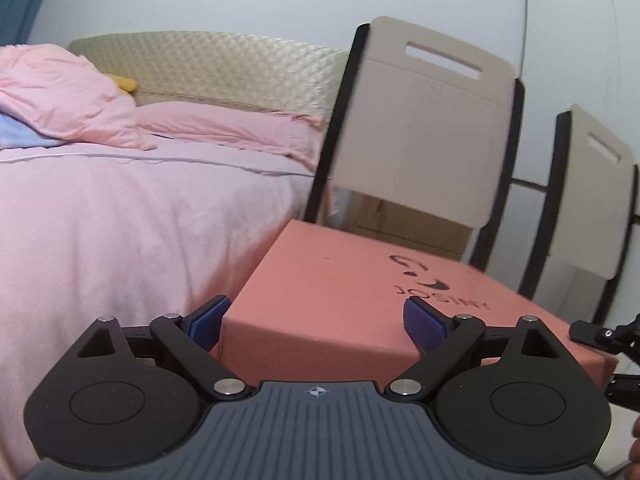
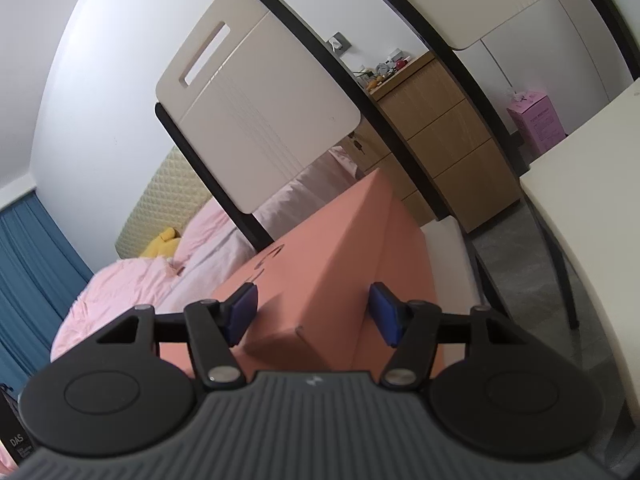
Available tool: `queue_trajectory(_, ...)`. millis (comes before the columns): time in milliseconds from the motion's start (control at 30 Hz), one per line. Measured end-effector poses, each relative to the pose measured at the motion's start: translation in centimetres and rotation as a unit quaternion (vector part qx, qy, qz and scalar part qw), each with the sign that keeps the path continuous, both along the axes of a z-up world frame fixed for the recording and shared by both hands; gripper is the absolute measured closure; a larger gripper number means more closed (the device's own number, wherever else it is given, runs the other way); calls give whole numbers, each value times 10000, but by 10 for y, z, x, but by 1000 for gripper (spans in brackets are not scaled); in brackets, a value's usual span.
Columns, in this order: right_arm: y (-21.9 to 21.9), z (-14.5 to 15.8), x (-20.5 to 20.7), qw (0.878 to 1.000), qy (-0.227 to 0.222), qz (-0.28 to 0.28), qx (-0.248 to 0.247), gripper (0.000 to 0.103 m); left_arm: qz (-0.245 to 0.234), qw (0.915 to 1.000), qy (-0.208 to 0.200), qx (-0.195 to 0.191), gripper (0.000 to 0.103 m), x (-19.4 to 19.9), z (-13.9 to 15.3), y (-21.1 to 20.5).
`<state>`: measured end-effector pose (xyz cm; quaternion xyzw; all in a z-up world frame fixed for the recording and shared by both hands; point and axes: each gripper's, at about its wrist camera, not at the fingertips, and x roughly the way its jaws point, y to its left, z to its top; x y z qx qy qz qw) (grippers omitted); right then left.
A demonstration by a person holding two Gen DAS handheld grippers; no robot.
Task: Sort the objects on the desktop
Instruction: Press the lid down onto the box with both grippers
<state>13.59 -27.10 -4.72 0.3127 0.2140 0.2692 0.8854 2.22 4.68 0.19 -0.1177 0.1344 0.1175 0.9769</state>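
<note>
The salmon-pink cardboard box (image 1: pixel 360 300), printed with a dark logo on its lid, is lifted between the two tools, just beside the bed (image 1: pixel 120 220) and in front of two folding chairs. The left tool (image 1: pixel 316 326) stands spread wide, straddling one corner of the box; its left pad lies against the box's side wall, its right pad (image 1: pixel 424 330) rests over the lid, and I cannot tell whether either presses. The right tool (image 2: pixel 314 314) straddles another corner with its blue pads (image 2: pixel 384 314) close to the box's faces; whether they pinch it I cannot tell either.

The step in hand looks like carrying the box, shared by both hands, toward a place to set it down. The next move calls for both tools travelling together and level, since a corner hold could let the box twist or slip.

Outward from the box: the nearer chair back (image 1: pixel 420 120) rises just behind its far edge, the second chair (image 1: pixel 592 192) beyond that. The pale worktop (image 2: pixel 592 200) lies to the box's right, its edge near; a wooden drawer unit (image 2: pixel 440 140) stands behind. Open floor shows between box and worktop.
</note>
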Motion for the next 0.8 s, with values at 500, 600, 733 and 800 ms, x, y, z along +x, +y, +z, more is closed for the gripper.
queue_trajectory(500,8,-11,13,9988,384,-183,-234,42,-422,9990,74,83,9,16,-19,10)
queue_trajectory(600,8,-10,10,9983,417,-238,-323,42,-608,9981,22,116,9,16,-21,11)
queue_trajectory(733,7,-10,1,9976,465,-365,-351,43,-809,9966,-5,124,9,17,-22,15)
queue_trajectory(800,7,-9,-5,9971,470,-467,-376,43,-843,9963,10,148,9,19,-22,14)
